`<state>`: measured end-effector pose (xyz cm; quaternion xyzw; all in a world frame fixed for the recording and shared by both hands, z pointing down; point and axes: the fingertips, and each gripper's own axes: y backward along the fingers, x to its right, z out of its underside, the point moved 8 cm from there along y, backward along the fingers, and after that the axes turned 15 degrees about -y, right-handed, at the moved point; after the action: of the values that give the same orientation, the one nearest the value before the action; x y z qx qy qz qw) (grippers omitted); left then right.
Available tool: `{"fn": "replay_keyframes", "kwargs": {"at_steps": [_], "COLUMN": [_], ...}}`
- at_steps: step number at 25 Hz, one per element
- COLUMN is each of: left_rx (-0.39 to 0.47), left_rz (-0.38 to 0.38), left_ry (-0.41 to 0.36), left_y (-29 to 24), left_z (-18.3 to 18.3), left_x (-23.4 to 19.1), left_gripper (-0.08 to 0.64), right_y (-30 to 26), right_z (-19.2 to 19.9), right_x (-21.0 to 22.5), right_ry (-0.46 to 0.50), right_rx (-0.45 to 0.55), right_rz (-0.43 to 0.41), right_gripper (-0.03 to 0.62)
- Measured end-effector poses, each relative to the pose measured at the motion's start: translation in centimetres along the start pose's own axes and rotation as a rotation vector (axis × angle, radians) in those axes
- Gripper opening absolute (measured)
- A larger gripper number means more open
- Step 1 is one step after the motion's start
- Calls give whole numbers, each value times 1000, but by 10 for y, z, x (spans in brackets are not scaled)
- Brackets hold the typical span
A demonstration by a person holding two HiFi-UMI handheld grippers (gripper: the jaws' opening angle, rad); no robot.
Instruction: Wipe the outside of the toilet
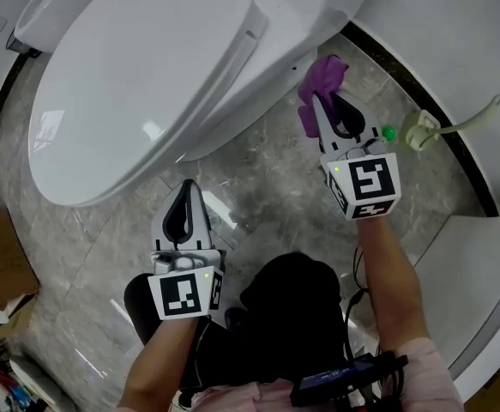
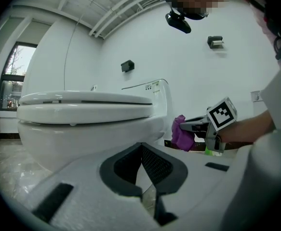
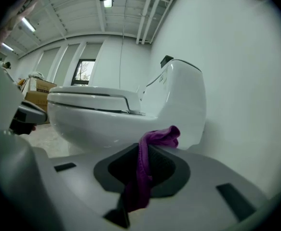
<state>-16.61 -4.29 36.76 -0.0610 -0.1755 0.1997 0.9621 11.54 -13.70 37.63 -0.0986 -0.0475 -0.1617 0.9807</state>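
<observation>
My right gripper is pinching a crumpled purple cloth. In the right gripper view the cloth runs up between the pressed-together jaws of that gripper and bunches over their tips. In the head view, that bunch sits in the upper middle of the frame, right at the rear side of the glossy white ceramic toilet, whose lid is down. I cannot tell whether cloth and porcelain touch.

My left gripper hovers lower centre, over the grey marble floor just beside the front of the bowl. Its jaws are pressed together with nothing between them. From there the toilet fills the left, with the cloth at centre right. A brown cardboard box lies at the left edge.
</observation>
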Motion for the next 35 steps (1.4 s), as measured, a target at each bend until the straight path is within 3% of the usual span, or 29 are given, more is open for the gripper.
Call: {"fn": "replay_keyframes", "kwargs": {"at_steps": [7, 18, 35], "left_rx": [-4, -14, -7], "left_rz": [18, -4, -44], "left_ry": [0, -11, -17], "left_y": [-3, 7, 35], "left_z": [3, 4, 3], "left_x": [4, -1, 1], "left_gripper": [7, 8, 8], "right_y": [-31, -58, -66], "right_z": [-8, -23, -19], "right_x": [24, 72, 51], "right_ry": [90, 140, 135], "right_rx": [-31, -43, -18], "right_rz": [0, 108, 12], "right_gripper": [61, 61, 61]}}
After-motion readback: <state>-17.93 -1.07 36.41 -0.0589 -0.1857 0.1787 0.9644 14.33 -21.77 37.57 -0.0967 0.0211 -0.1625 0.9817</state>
